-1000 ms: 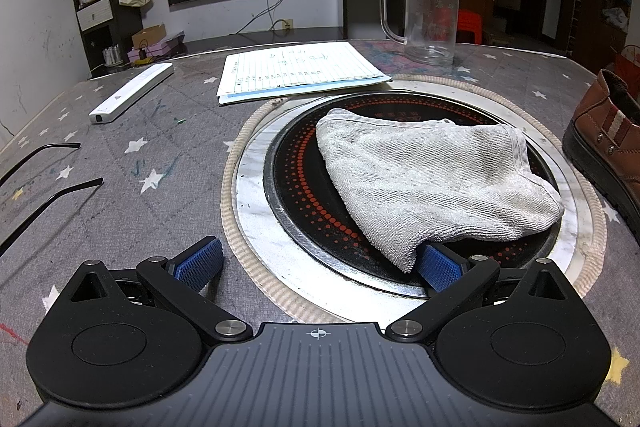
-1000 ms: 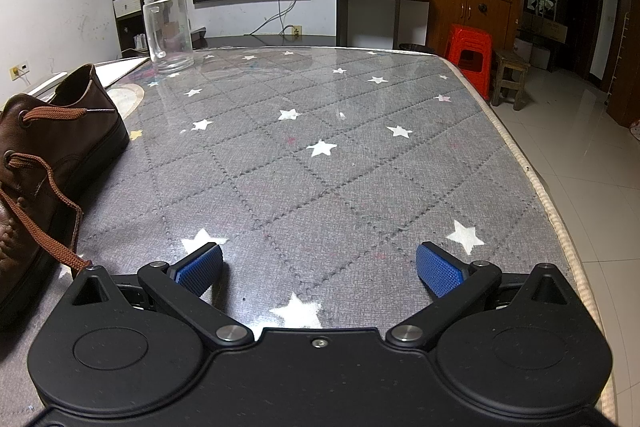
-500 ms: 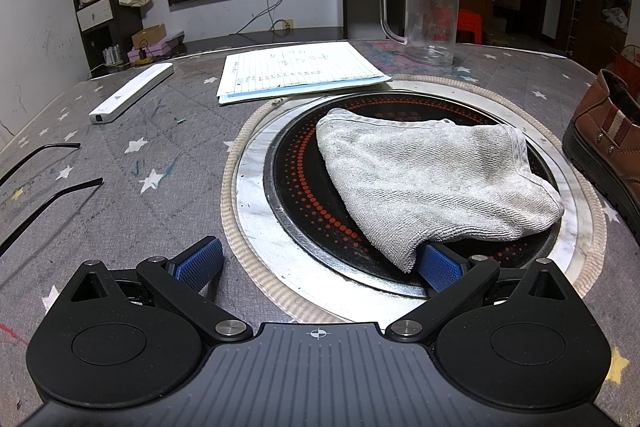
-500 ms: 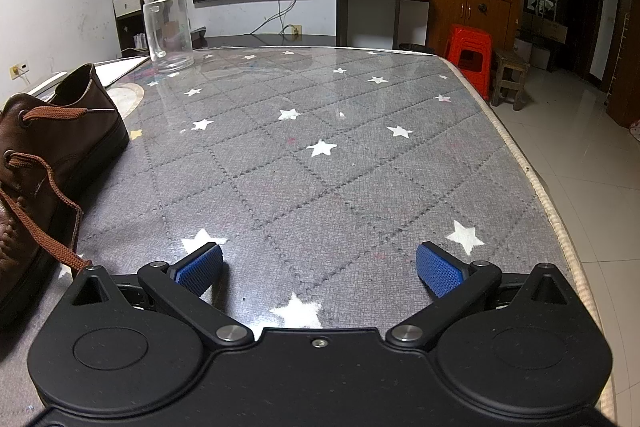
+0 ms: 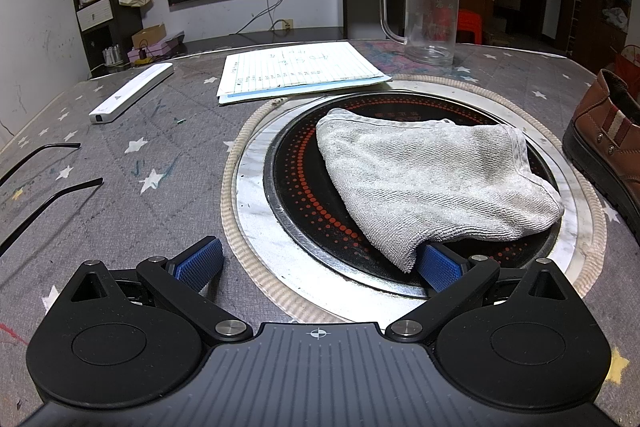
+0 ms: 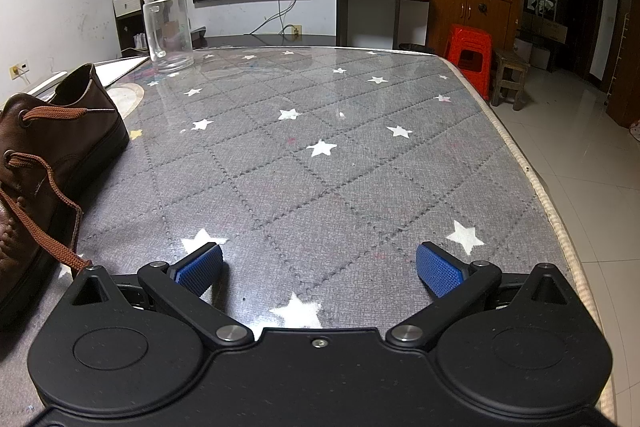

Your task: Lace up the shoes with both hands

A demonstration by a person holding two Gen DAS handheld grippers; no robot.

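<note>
Currently | left gripper (image 5: pixel 318 263) jaws spread wide, right pad touching towel (image 5: pixel 436 183) | right gripper (image 6: pixel 320 267) jaws spread, empty

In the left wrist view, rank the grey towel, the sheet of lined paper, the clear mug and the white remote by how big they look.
1. grey towel, clearly largest, though nearest the camera.
2. lined paper.
3. clear mug and white remote: too alike to rank, and both are farther off.

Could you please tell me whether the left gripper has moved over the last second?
No. The left gripper sits in the same spot against the grey towel and the round cooktop's rim, jaws open.
</note>
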